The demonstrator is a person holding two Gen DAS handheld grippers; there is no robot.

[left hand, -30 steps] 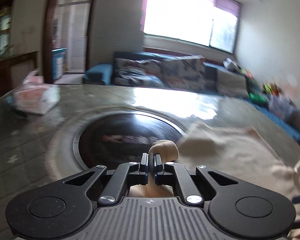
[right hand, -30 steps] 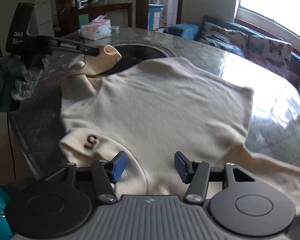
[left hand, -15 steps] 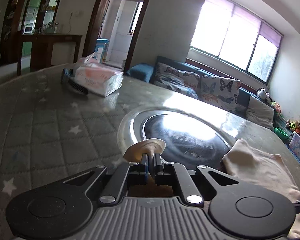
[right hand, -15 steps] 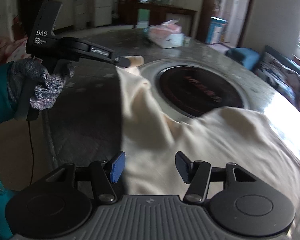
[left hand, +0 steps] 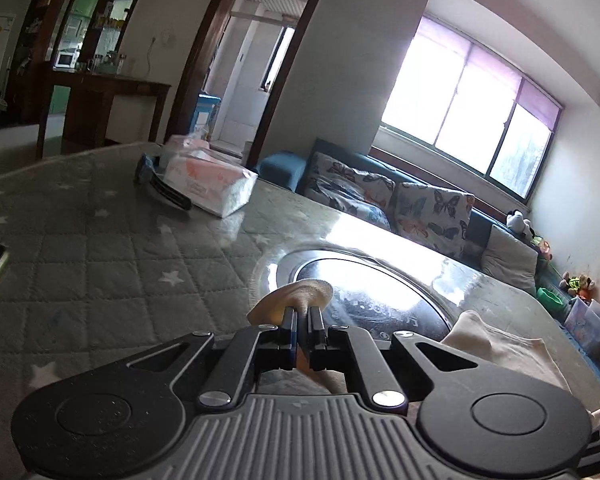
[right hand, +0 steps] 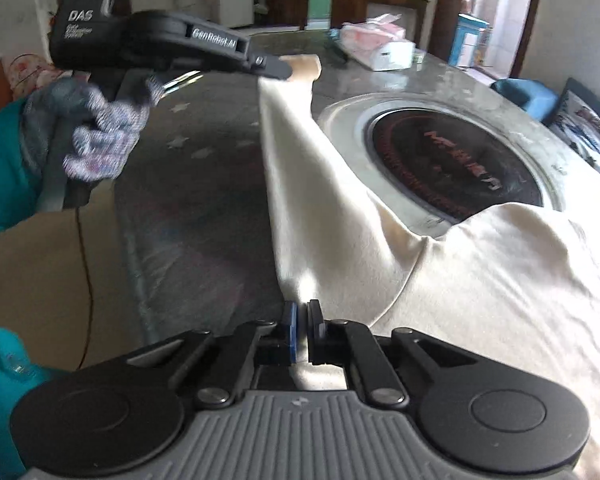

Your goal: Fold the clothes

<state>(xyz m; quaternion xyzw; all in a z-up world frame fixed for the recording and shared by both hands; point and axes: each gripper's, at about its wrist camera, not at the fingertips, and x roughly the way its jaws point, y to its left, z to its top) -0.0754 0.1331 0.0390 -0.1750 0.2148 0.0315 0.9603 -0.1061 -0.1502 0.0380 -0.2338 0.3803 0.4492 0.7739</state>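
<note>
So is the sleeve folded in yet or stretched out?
Stretched out: the sleeve runs taut between the left gripper and right gripper.

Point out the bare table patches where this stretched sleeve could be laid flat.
Free: the star-quilted cover between the tissue pack and the round inset cooktop, left of the sleeve. Crowded: the cream sweater covers the right side.

Cream long-sleeved top (right hand: pixel 480 280) spread on the table, one sleeve (right hand: pixel 300 160) stretched taut off the surface.
</note>
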